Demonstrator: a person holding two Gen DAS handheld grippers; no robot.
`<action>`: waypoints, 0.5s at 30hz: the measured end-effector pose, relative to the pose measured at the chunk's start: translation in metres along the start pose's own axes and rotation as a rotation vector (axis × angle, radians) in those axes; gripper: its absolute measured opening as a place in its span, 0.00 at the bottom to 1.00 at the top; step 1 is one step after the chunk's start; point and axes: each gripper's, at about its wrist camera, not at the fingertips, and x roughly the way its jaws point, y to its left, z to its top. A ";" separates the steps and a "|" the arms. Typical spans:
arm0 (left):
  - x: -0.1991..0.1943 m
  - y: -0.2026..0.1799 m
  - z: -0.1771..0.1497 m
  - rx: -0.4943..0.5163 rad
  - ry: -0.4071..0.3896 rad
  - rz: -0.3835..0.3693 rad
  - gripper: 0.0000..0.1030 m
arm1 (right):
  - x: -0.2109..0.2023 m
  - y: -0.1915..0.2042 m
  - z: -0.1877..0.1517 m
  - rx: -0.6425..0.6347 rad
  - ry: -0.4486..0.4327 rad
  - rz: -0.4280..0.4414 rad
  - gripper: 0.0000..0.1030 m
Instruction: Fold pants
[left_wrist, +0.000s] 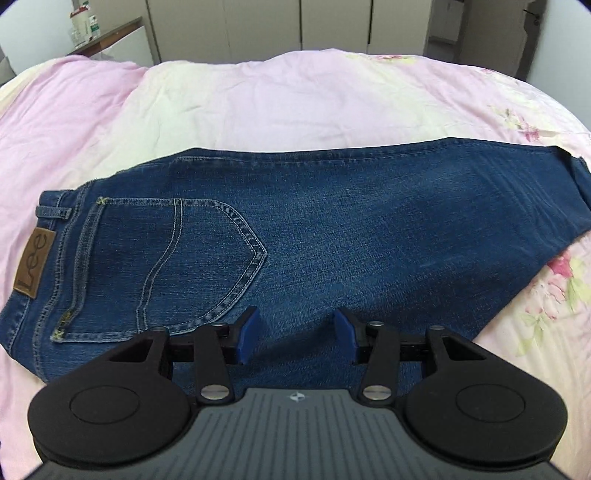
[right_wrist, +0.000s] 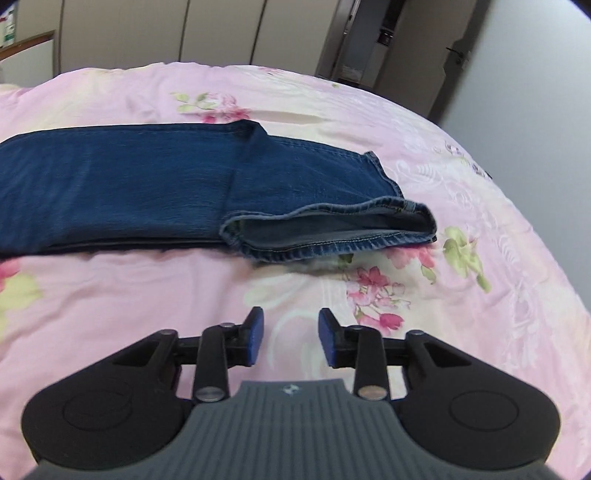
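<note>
Blue jeans (left_wrist: 314, 229) lie flat on the pink bed, folded lengthwise, back pocket (left_wrist: 192, 258) and brown label (left_wrist: 35, 264) at the left. My left gripper (left_wrist: 297, 332) is open and empty, above the near edge of the jeans by the pocket. In the right wrist view the legs (right_wrist: 129, 184) stretch from the left, and the hem ends (right_wrist: 332, 229) lie near the middle, one cuff gaping open. My right gripper (right_wrist: 290, 336) is open and empty, over bare bedding just in front of the hems.
The floral pink quilt (right_wrist: 443, 295) covers the whole bed. A wardrobe (left_wrist: 258, 26) stands behind it, a shelf with bottles (left_wrist: 85, 26) at the far left, and a door (right_wrist: 458, 55) at the far right.
</note>
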 end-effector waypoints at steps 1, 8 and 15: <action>0.003 0.000 0.001 -0.017 0.001 0.003 0.54 | 0.014 0.002 -0.002 0.008 0.016 -0.003 0.32; 0.012 -0.004 0.001 -0.018 0.003 0.009 0.54 | 0.032 0.010 0.019 0.043 -0.143 -0.002 0.17; 0.016 -0.003 0.006 -0.060 0.014 -0.012 0.54 | 0.057 -0.047 0.092 0.079 -0.186 -0.152 0.18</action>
